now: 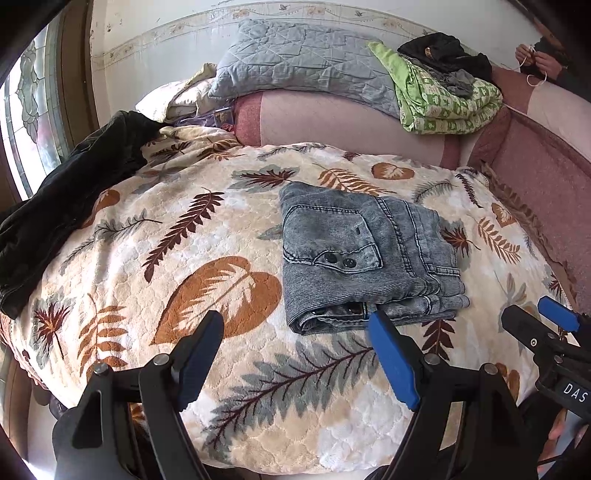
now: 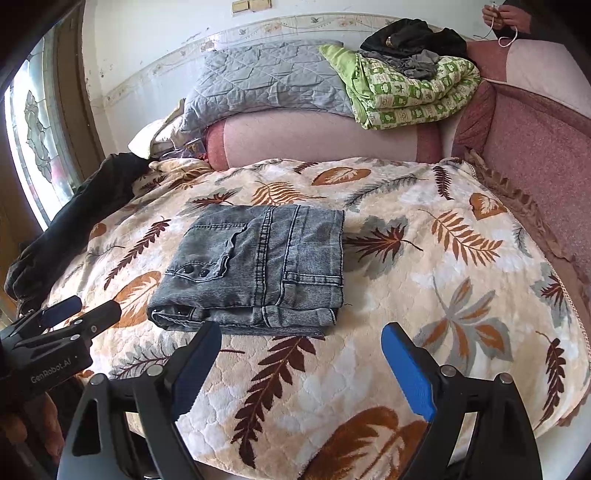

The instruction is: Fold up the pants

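The pants (image 1: 365,254), a washed grey denim pair, are lying folded into a compact, thick rectangle on the leaf-patterned blanket (image 1: 207,369), back pocket with two dark buttons facing up and the stacked folded edges facing the cameras. The left gripper (image 1: 295,325) is hovering just in front of that near edge, its blue-padded fingers spread wide and gripping nothing, the right-hand fingertip sitting close to the denim's edge; whether it is touching, I cannot tell. The right gripper (image 2: 301,334) is hanging beside it, fingers equally wide apart and empty, just short of the pants' (image 2: 258,266) near edge. Each gripper is showing up at the side of the other's view, so the two are sitting close together. A dark garment (image 1: 70,199) is sprawling along the blanket's left edge by the patterned glass window (image 1: 33,110). Behind, a pink sofa back (image 1: 332,122) is carrying a grey quilted pillow (image 1: 295,62), a folded green patterned blanket (image 1: 443,99) and dark clothes (image 1: 443,51) on top. At the far right, someone's hands (image 2: 504,16) are holding a white cord.
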